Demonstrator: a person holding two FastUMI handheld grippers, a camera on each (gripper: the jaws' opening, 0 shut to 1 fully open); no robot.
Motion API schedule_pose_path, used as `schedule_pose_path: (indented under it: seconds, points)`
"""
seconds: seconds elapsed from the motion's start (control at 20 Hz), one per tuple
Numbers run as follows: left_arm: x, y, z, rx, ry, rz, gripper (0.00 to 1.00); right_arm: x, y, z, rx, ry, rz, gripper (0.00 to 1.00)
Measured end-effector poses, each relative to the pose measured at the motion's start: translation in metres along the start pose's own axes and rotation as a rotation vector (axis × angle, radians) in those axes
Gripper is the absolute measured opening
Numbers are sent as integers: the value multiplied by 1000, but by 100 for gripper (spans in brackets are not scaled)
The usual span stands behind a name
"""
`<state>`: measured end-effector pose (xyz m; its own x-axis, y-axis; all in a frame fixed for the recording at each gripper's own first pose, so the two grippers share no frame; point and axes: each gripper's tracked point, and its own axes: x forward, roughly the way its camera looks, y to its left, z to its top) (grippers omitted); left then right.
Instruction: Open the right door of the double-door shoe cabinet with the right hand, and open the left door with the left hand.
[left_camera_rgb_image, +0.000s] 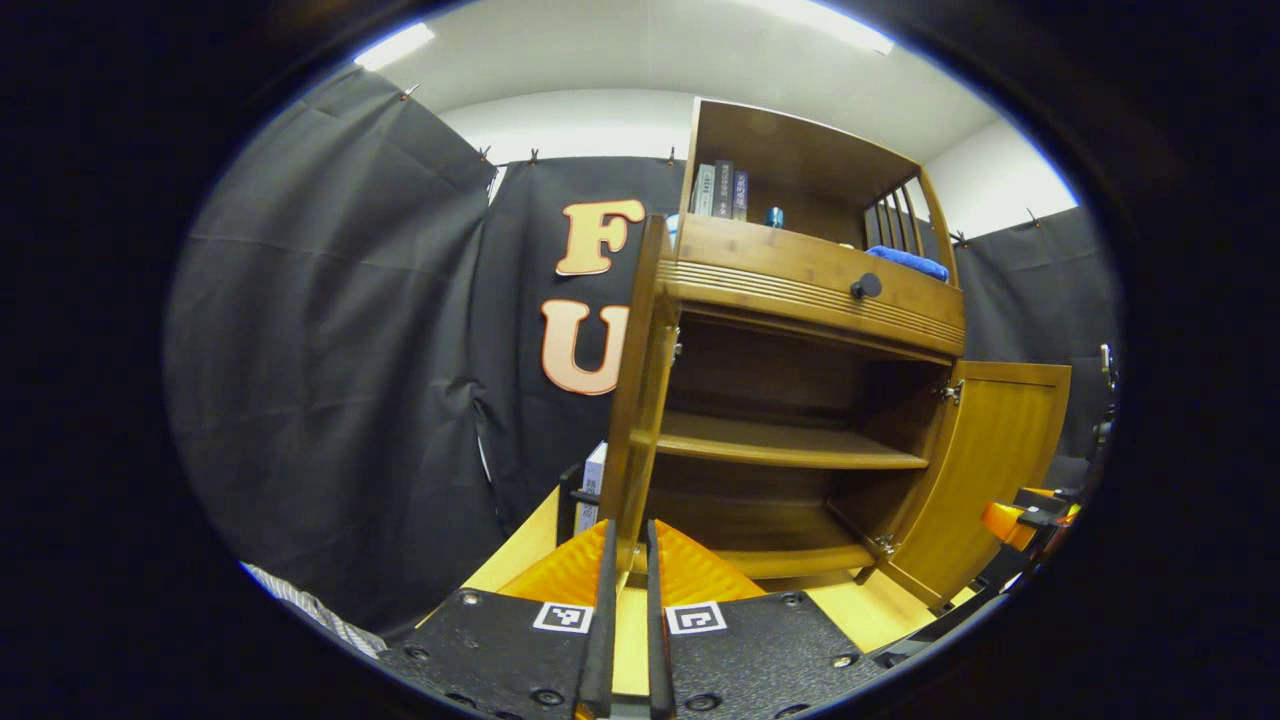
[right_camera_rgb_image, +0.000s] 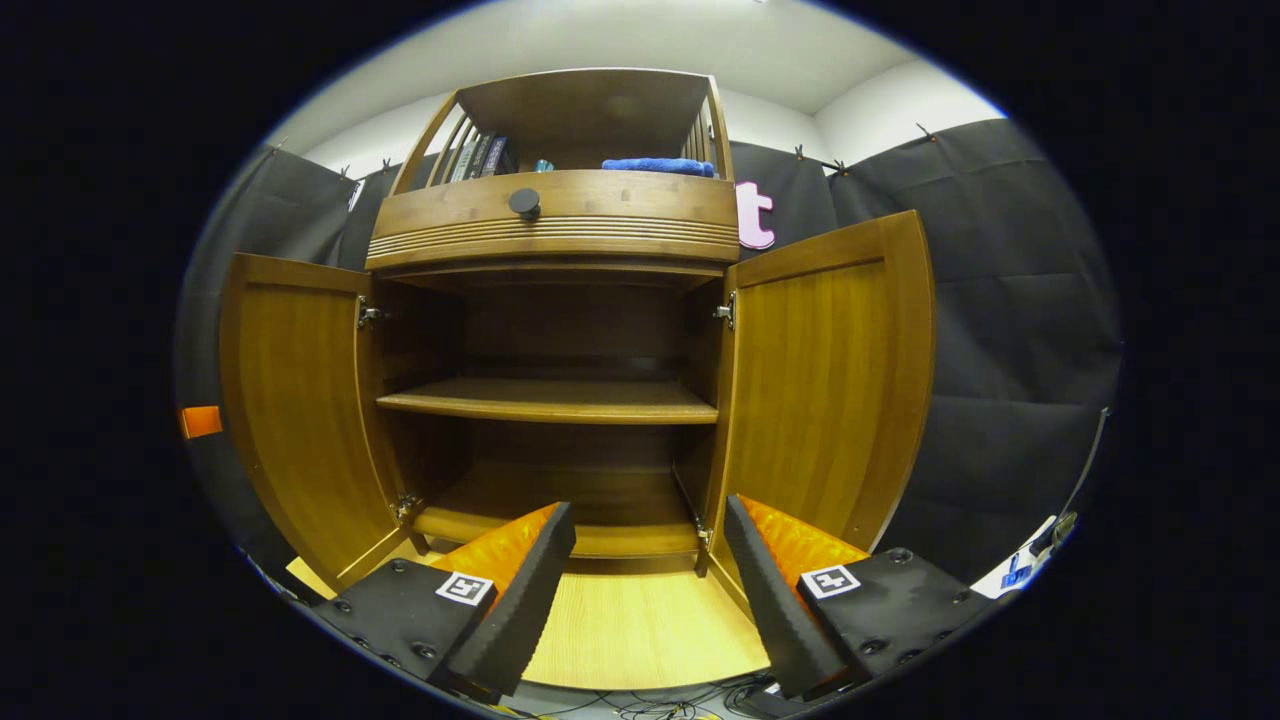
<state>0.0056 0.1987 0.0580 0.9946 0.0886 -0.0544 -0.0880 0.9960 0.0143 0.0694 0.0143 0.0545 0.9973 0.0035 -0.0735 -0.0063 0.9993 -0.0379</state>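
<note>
Fingers of the left gripper (left_camera_rgb_image: 628, 560) are clamped together on the free edge of the left door (left_camera_rgb_image: 640, 400), which the left gripper view meets edge-on; gripping at the edge farthest from the hinges gives the longest lever for swinging it. The right gripper (right_camera_rgb_image: 650, 560) stands with its fingers wide apart, touching nothing, facing the cabinet opening. In the right gripper view both leaves stand swung out: the left door at the left side, the right door (right_camera_rgb_image: 820, 390) at the right side, each on hinges at the carcass sides. The shoe cabinet (right_camera_rgb_image: 555, 225) interior is exposed, with one middle shelf (right_camera_rgb_image: 550, 400) bare. Judgement: both doors appear open, so only release of the left door remains.
</note>
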Motion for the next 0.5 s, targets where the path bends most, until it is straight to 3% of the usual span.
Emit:
schedule_pose_path:
  seconds: [0.05,0.1,0.3,0.5]
  points:
    - [1,-7,5,-1,-6,-11,14,-2,-3,5,-7,-8,-8,96]
    - [3,-14,9,-3,-11,-20,17,-4,-5,9,-13,-14,-13,96]
    - [8,-33,13,-47,-1,-52,59,-8,-12,24,-23,-36,-27,91]
    - [10,-44,15,-34,-7,-69,75,-12,-16,33,-9,-51,-39,91]
